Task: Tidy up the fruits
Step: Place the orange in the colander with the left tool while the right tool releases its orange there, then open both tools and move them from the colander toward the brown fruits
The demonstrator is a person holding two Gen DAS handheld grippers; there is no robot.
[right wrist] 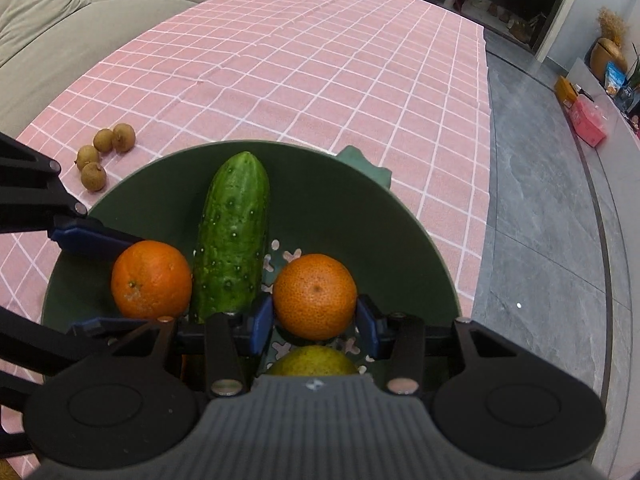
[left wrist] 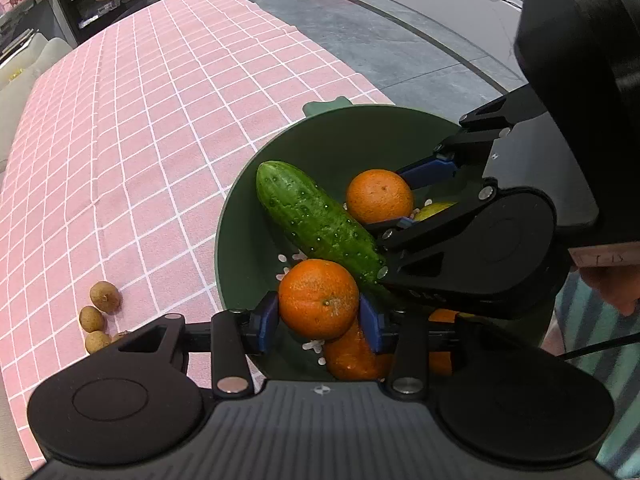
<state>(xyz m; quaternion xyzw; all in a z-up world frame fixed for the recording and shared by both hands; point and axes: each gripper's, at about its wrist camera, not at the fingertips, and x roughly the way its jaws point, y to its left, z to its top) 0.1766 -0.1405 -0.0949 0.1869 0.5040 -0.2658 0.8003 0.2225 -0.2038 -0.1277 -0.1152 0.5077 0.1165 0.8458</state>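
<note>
Inside the green bowl (left wrist: 256,208), each hand-held gripper (left wrist: 318,320) (right wrist: 315,320) clamps an orange (left wrist: 319,298) (right wrist: 315,296), seemingly for sorting.

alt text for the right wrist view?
Right tongs grip an orange inside a green bowl, beside a cucumber and a second orange in the left tongs. Four longans lie on the pink checked cloth.

A pink checked tablecloth (right wrist: 320,80) lies beside a grey sofa (right wrist: 80,20).
</note>
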